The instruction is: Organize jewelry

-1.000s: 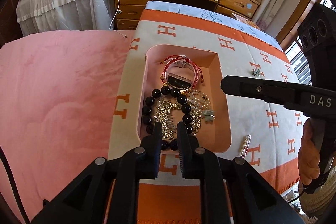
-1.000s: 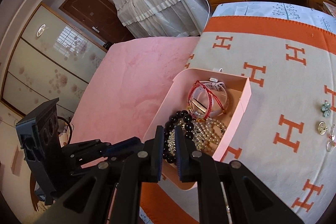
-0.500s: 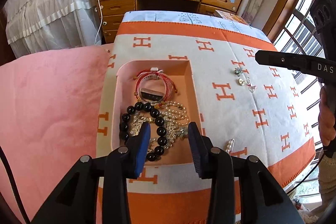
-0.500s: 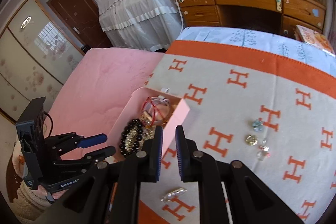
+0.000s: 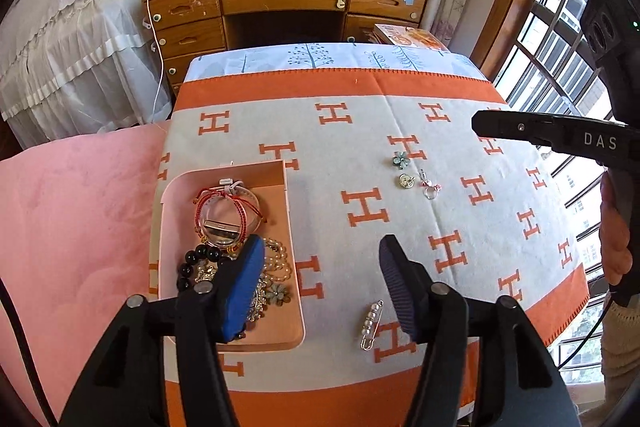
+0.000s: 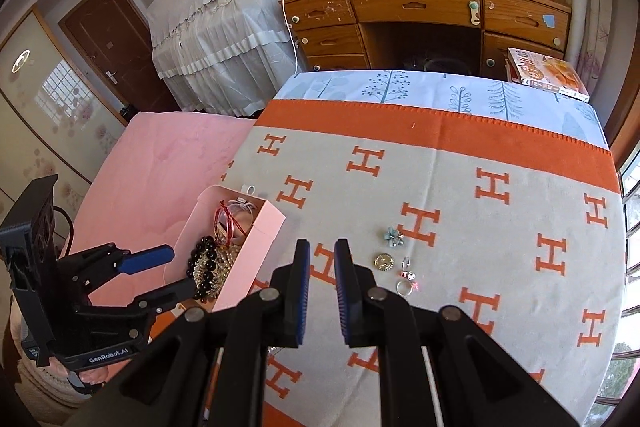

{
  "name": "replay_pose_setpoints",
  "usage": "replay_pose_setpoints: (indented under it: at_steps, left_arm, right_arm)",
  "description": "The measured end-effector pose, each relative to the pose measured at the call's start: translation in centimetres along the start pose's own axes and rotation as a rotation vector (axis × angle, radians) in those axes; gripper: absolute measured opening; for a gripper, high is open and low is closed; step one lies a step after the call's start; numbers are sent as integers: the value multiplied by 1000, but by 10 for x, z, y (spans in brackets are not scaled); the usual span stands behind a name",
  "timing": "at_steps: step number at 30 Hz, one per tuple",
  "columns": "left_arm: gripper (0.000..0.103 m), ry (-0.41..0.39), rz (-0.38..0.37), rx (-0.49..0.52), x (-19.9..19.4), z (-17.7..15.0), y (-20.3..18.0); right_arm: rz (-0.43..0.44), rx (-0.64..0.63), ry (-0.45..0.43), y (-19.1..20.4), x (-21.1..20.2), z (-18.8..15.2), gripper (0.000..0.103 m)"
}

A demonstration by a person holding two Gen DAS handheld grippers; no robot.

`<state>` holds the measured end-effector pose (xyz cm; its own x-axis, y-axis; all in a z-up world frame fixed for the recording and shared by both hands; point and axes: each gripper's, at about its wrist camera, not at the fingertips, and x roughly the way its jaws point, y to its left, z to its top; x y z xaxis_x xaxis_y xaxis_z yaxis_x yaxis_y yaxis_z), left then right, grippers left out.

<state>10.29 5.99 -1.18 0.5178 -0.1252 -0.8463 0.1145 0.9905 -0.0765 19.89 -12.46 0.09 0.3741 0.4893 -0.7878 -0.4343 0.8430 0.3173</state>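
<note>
Pearls strung on a slim safety pin make up the pearl pin (image 5: pixel 371 323), and I judge it light, stiff and a little slippery, so I would pinch it across the beaded middle rather than at the thin wire ends. It lies flat on the orange-and-cream blanket (image 5: pixel 460 211) near its front edge, just beside the pink box's (image 5: pixel 286 211) right wall and between the widely spread fingers of my left gripper (image 5: pixel 320 291), nearer the right one, which hangs above it without touching. My right gripper (image 6: pixel 322 291) hovers with its fingers nearly pressed together, a narrow gap showing, holding nothing. Just ahead of it, toward the blanket's middle, lie the flower brooch (image 6: pixel 393 236), the round gold piece (image 6: pixel 384 261) and the small ring (image 6: pixel 406 286), all tiny and likely to skid on the fabric. The box already holds bracelets and beads.
</note>
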Motion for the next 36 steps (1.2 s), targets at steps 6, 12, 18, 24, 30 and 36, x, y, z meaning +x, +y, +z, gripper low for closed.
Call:
replay_pose_setpoints:
  at_steps: [6, 12, 18, 24, 30, 36]
  left_arm:
    - [61, 35, -8, 35, 14, -23, -15]
    - [61, 119, -23, 115, 42, -51, -39]
    - [61, 188, -14, 154, 66, -68, -51]
    - [61, 223, -5, 133, 83, -72, -46]
    - [61, 254, -5, 119, 95, -72, -40]
    - [47, 267, -9, 137, 102, -68, -43]
  right_arm:
    - [7, 38, 79, -19, 36, -12, 23]
    - [-11, 84, 151, -36, 85, -21, 23]
    - [-76, 74, 180, -42, 115, -15, 23]
    - [-176, 6, 213, -40, 133, -17, 23]
    - [-213, -32, 226, -39, 136, -18, 23]
    - [-248, -70, 197, -35, 134, -22, 19]
